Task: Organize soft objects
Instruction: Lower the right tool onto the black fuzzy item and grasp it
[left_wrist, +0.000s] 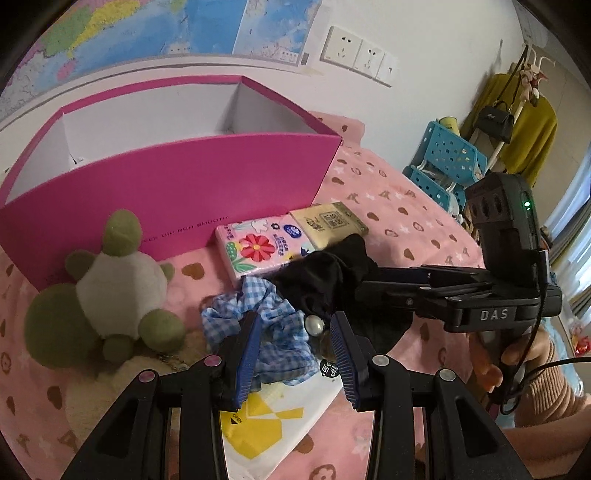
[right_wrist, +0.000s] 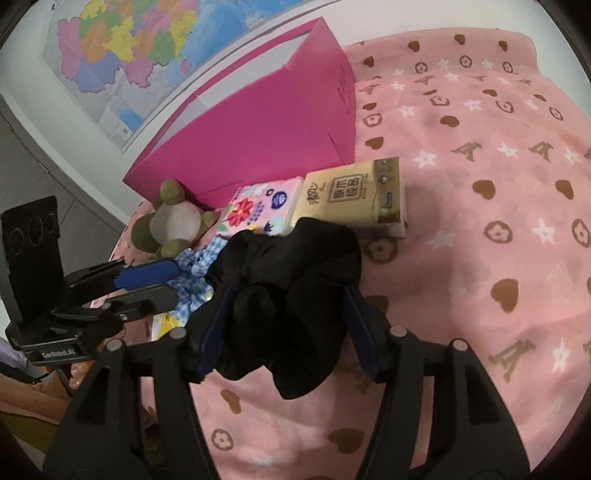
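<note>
Beside pink box (left_wrist: 177, 184): tissue packs (left_wrist: 258, 247), plush turtle (left_wrist: 110, 291).

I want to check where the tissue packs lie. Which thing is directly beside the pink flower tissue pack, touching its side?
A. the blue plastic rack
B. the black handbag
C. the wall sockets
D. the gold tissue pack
D: the gold tissue pack lies edge to edge with the pink flower tissue pack in front of the pink box on the blanket.
</note>
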